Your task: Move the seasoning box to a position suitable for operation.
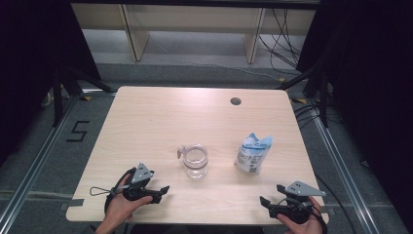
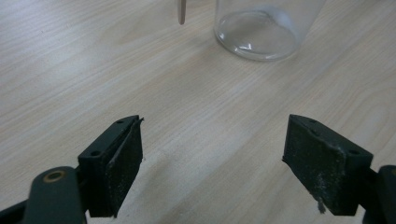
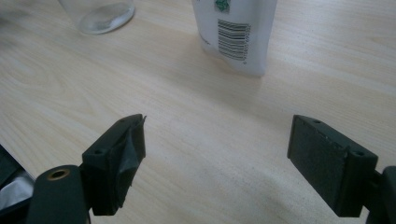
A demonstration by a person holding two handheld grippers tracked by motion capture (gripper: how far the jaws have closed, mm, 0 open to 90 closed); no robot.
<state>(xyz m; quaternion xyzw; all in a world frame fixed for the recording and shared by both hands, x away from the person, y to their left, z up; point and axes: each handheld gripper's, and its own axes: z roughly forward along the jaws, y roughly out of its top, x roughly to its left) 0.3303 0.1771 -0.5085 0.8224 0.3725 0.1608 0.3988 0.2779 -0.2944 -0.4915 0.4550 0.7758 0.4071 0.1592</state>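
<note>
**Both grippers waiting wide at the near edge**

Left gripper is gaping, gripping nothing; right gripper likewise. The glass jar is standing mid-table, the white pouch just right. Risk, I'd say: a hasty jaw nudging that soft pouch could be toppling it on the table.
</note>
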